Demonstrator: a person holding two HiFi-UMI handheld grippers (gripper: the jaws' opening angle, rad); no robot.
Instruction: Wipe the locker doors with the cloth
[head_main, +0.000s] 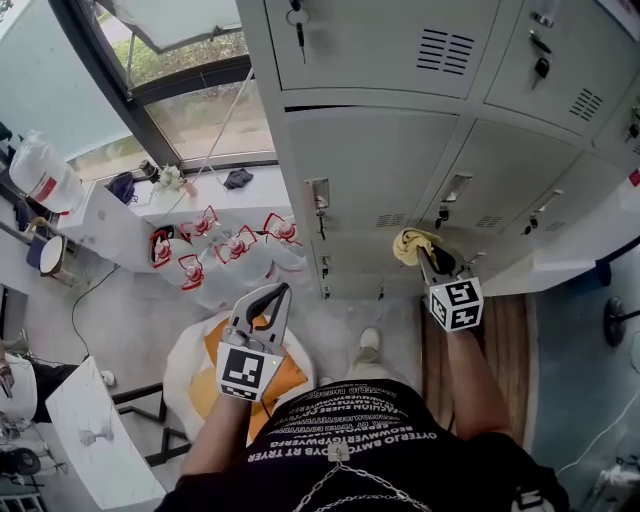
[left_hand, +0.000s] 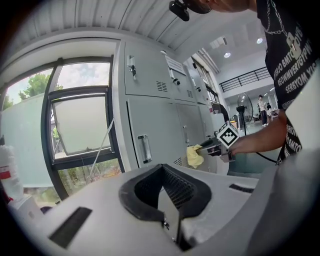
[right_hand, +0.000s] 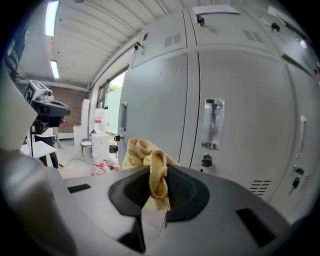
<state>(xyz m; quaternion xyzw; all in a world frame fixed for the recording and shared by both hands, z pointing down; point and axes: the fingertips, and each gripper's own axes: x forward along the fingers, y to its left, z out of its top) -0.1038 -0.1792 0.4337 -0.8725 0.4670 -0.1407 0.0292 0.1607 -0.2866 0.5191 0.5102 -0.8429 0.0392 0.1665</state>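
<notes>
The grey locker doors (head_main: 380, 165) fill the space ahead of both my grippers. My left gripper (head_main: 280, 292) hangs low, well apart from the lockers, clenched with nothing between its jaws. My right gripper (head_main: 428, 258) is up at a lower door, clamped on the yellow cloth (head_main: 410, 245). A twisted fold is pinched between its jaws, and the loose bunch sticks out beyond the tips toward the door. I cannot tell whether the cloth touches the metal. A door handle (right_hand: 214, 122) stands ahead and to the right of that gripper, with a small lock (right_hand: 206, 161) just beneath it.
</notes>
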